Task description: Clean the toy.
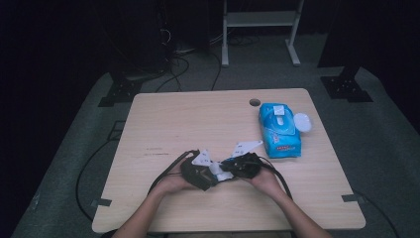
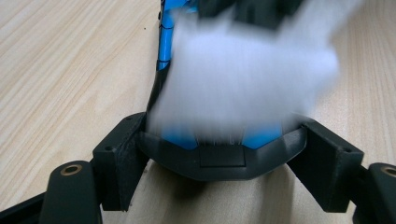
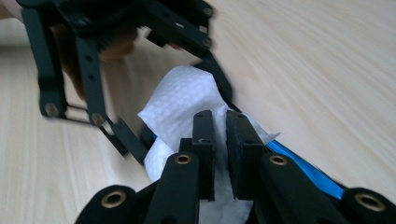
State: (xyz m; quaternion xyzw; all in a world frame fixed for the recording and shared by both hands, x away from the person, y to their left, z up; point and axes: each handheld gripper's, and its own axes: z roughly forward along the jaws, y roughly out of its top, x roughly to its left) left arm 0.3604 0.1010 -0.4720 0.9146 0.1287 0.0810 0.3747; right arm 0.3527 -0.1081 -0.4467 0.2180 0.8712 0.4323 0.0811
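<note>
Near the table's front edge, a person's hands bring both grippers tip to tip. My left gripper (image 1: 210, 173) (image 2: 223, 154) is shut on a black-and-blue curved frame (image 2: 219, 163), seemingly a pair of glasses, with one pad on each of its sides. My right gripper (image 1: 229, 166) (image 3: 220, 140) is shut on a white wipe (image 3: 180, 100), pinched between its pads. That wipe (image 2: 247, 74) (image 1: 221, 171) lies blurred over the frame and hides most of it. A blue strip of the frame (image 3: 303, 168) shows beside the right jaws.
A blue pack of wet wipes (image 1: 279, 130) lies at the right of the wooden table (image 1: 198, 119), with a round white lid (image 1: 302, 122) beside it. A cable hole (image 1: 254, 102) sits near the far edge. Cables trail off the front left.
</note>
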